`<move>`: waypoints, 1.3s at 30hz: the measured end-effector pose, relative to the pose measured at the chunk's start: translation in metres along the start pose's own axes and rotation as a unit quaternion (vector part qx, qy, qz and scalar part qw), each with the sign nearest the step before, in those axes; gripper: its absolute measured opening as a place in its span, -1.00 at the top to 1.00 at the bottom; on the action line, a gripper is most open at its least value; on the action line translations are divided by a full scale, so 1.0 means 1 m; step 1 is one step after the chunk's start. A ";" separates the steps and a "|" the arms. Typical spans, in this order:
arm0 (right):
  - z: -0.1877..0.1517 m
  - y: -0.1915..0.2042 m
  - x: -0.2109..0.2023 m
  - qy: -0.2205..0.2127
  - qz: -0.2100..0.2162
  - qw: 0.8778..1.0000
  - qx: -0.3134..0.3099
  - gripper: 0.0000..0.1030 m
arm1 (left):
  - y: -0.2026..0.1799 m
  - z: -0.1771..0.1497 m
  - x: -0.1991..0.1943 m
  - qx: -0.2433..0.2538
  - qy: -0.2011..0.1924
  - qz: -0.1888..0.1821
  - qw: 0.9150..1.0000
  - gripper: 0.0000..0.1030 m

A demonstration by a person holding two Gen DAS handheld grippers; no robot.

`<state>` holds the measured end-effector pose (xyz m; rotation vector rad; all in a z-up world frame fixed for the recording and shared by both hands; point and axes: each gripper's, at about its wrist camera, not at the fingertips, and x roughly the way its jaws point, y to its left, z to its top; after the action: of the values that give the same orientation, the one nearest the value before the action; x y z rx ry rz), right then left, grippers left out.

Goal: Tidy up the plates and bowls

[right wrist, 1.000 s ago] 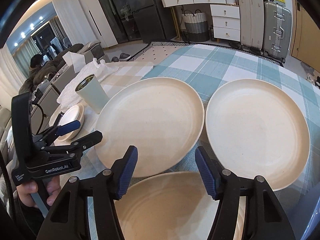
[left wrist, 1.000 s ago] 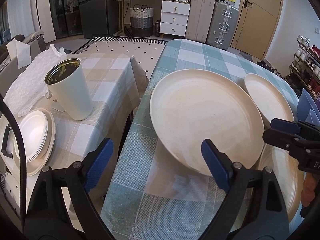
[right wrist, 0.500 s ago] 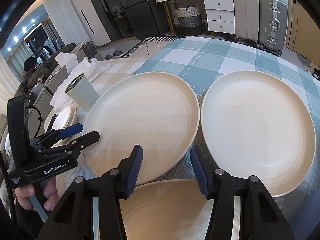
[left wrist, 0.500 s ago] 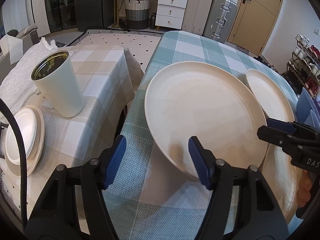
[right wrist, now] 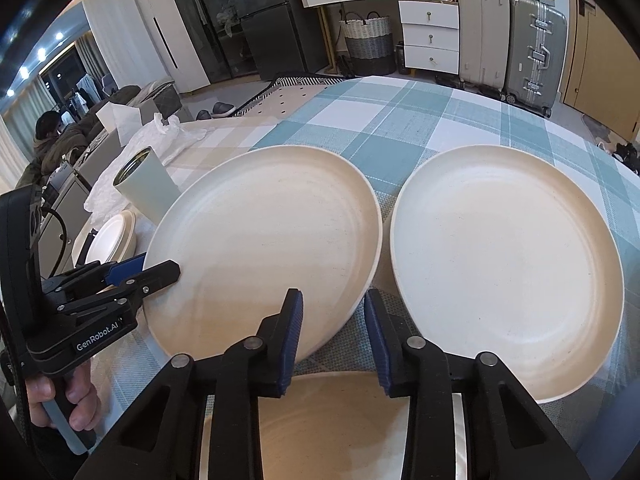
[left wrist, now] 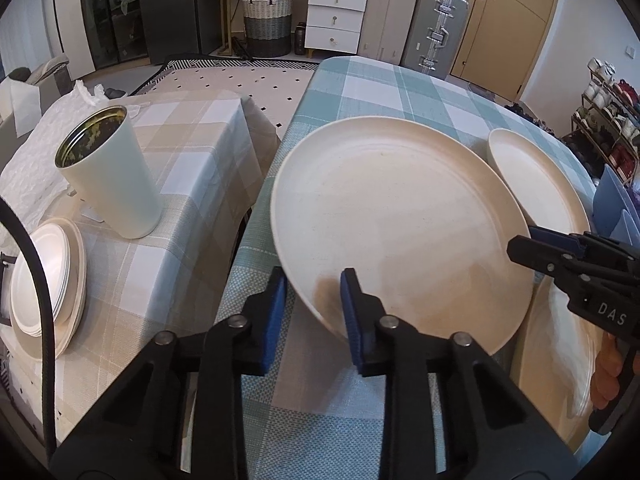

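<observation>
A large cream plate (left wrist: 400, 220) (right wrist: 264, 240) lies at the left edge of the teal checked table (left wrist: 384, 84), with its near side raised. My left gripper (left wrist: 314, 316) (right wrist: 158, 266) is closing and its pads clamp the plate's left rim. My right gripper (right wrist: 334, 334) (left wrist: 524, 242) is also closing astride the plate's near rim, and a strip of cloth still shows beside its right pad. A second cream plate (right wrist: 504, 272) (left wrist: 536, 176) lies flat to the right. A third plate (right wrist: 332, 432) sits nearest, under the right gripper.
A beige checked side table (left wrist: 192, 152) stands to the left across a narrow gap. It carries a pale tumbler (left wrist: 112, 176), a stack of small white dishes (left wrist: 44, 280) and crumpled white wrap (left wrist: 32, 168). Blue items (left wrist: 616, 204) stand at the right edge.
Both grippers' jaws have narrowed from wide open onto the centre plate's rim, the left much more. Neither hand has shifted noticeably, and the plates stay where they were.
</observation>
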<state>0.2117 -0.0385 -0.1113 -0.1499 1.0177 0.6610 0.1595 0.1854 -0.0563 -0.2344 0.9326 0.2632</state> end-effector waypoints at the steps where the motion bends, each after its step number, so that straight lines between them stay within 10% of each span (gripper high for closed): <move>1: 0.000 0.000 0.000 0.000 -0.002 1.000 -0.003 0.38 | -0.002 0.000 0.000 0.005 -0.001 0.005 1.000 0.54; 39: -0.019 0.013 -0.066 -0.072 -0.013 0.996 -0.042 0.40 | -0.036 -0.017 -0.085 0.016 -0.073 0.024 0.997 0.55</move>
<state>0.1669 -0.0654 -0.0648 -0.1864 0.8485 0.6809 0.1095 0.1360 0.0064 -0.1610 0.7974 0.3049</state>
